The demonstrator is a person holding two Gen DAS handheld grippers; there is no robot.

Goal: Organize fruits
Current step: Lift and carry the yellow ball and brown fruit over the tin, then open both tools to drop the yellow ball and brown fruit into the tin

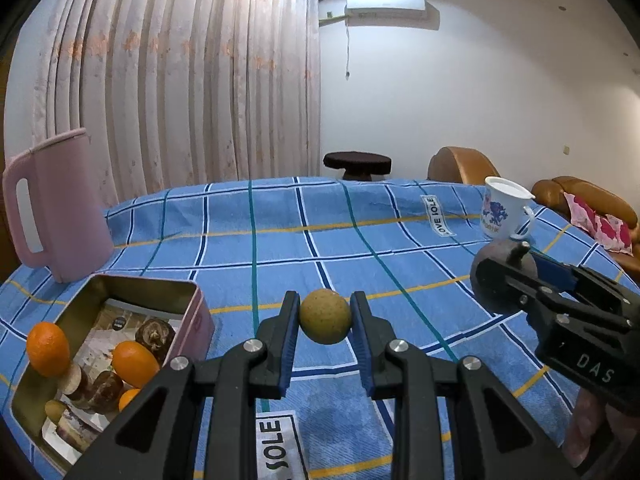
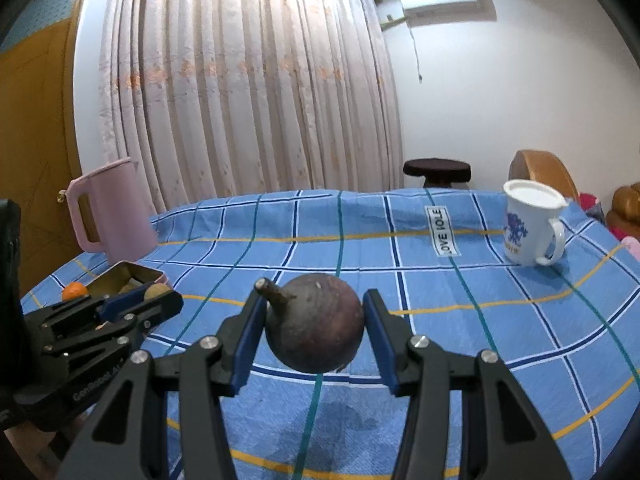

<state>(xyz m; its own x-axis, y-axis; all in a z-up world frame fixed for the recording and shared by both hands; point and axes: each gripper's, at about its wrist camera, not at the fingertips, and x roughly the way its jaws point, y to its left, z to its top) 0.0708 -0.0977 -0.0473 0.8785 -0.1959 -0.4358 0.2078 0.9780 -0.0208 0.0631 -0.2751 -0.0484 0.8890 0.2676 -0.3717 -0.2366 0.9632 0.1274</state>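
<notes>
The left gripper [image 1: 325, 320] is clamped on a small tan fruit [image 1: 325, 316], held clear of the blue checked cloth [image 1: 280, 248] at the middle of the left wrist view. The right gripper [image 2: 314, 328] grips a dark round fruit [image 2: 316, 324] with a stubby stem [image 2: 272, 292] pointing to the upper left, also lifted off the cloth. The tin [image 1: 160, 286] sits at the lower left of the left view, already holding oranges [image 1: 134, 364] and other dark fruits; one orange [image 1: 48, 348] rides on its near-left rim. The step in hand looks like carrying both fruits to the tin. To do it well, take the tan fruit over first, since its gripper is nearer, lower it into a free gap between the oranges, and release only once it rests, so it does not bounce out. Keep the right gripper back until the left is clear; the dark fruit is bulkier, so aim it at the emptier upper end of the tin. The pink jug [image 1: 56, 208] stands just behind the tin, so avoid swinging wide.
</notes>
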